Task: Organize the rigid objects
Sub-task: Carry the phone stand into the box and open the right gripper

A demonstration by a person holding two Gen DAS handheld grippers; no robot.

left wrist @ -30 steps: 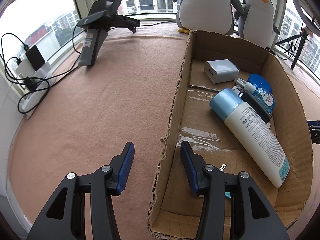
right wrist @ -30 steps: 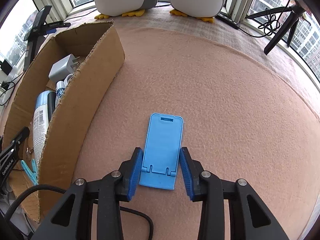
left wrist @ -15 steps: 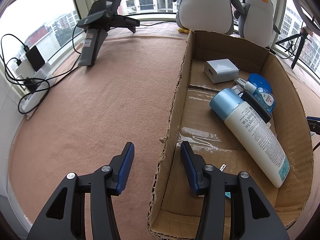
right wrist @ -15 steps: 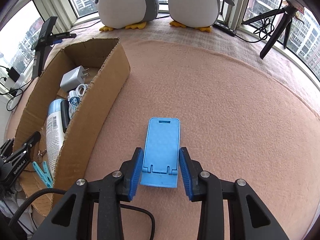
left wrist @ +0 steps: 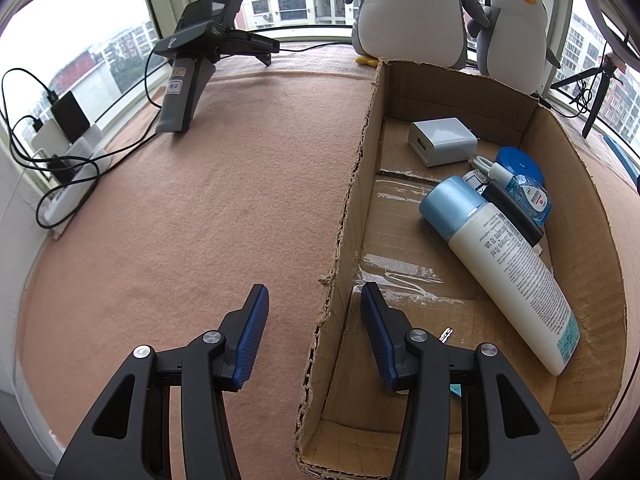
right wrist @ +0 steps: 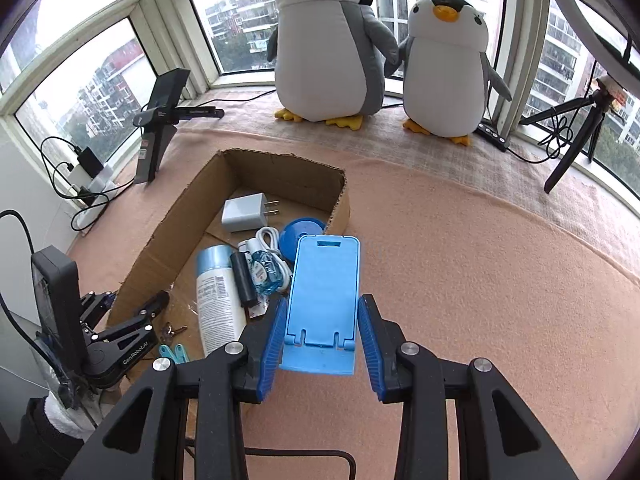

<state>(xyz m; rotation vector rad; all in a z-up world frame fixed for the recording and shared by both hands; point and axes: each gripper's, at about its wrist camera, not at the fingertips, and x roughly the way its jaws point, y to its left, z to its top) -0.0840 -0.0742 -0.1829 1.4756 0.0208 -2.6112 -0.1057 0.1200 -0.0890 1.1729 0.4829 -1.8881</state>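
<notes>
Right claw (right wrist: 322, 344) clamped on blue phone stand (right wrist: 323, 304), now lifted off counter (right wrist: 480, 280), hanging just above box (right wrist: 280, 168) edge; drop-in prob next. Left claw (left wrist: 314, 334) apart, w/ box wall between its fingers, unchanged.

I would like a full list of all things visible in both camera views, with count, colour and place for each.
cardboard box: 1, brown, on the pink cloth
phone stand: 1, light blue, between the right claw's fingers, raised near the box
lotion bottle: 1, white with blue cap, lying in the box
charger: 1, white, far end of the box
black bar: 1, beside the bottle
blue round lid: 1, in the box
clothes pegs: 2, teal, near end of the box
plush penguins: 2, grey and white, by the window
tripod: 1, black, right sill
left claw: open, straddling the box wall
right claw: on the stand
</notes>
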